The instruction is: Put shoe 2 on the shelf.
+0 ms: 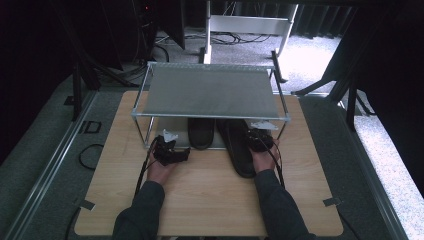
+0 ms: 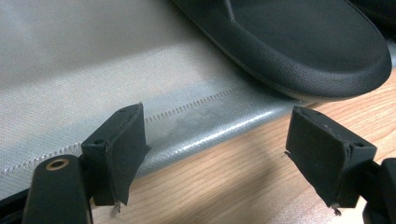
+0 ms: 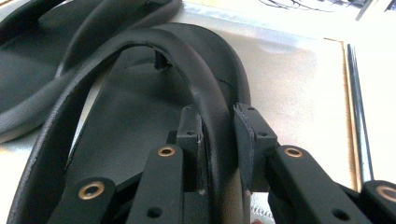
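Here the right gripper (image 3: 218, 126) is clamped on the strap of a black flip-flop (image 1: 239, 150), which lies half on the wooden table (image 1: 210, 200) and half on the lower shelf of the shoe rack (image 1: 212, 90), beside its mate (image 1: 201, 132) already resting there. The left gripper (image 2: 215, 144) hangs with jaws apart and empty over the shelf's front edge. The step in hand looks like shelving the second sandal; next it likely needs sliding farther in, parallel to the first.

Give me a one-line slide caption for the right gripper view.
Right gripper shut on the strap of a black flip-flop on the rack's grey lower shelf.
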`<state>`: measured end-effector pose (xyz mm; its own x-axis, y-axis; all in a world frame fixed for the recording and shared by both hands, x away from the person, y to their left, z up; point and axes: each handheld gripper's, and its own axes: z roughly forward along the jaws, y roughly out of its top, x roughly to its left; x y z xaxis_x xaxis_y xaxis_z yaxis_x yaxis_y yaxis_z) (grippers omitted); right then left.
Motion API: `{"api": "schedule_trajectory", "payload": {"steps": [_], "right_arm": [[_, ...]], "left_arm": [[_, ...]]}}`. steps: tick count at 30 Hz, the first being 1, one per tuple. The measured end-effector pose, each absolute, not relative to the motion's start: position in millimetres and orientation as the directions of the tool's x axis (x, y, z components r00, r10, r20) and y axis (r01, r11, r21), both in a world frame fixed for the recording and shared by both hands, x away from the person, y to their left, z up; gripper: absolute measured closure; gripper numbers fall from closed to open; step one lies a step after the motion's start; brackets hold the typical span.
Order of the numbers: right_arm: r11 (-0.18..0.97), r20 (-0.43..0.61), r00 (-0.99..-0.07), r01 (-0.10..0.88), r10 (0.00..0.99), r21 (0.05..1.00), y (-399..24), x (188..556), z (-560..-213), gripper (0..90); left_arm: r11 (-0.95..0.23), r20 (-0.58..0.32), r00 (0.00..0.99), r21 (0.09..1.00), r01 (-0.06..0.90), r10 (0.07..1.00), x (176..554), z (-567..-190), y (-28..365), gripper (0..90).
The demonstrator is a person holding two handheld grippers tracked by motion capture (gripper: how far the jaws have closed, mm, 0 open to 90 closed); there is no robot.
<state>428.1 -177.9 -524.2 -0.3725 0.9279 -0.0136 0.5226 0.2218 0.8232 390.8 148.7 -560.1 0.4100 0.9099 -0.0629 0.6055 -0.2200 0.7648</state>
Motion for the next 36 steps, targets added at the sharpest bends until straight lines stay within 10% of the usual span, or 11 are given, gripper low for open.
{"api": "schedule_trajectory", "payload": {"steps": [10,36], "right_arm": [[0.219,-0.004,-0.388,0.511,0.922,0.831,-181.7,419.6,-516.0,53.3],[0.307,-0.017,-0.529,0.465,0.848,0.830,-211.6,333.7,-518.0,39.6]], "left_arm": [[-0.219,-0.066,0.412,0.765,0.606,0.909,390.4,-560.0,149.1,20.9],[-0.223,-0.060,0.411,0.765,0.605,0.909,390.3,-560.1,148.7,21.0]]}}
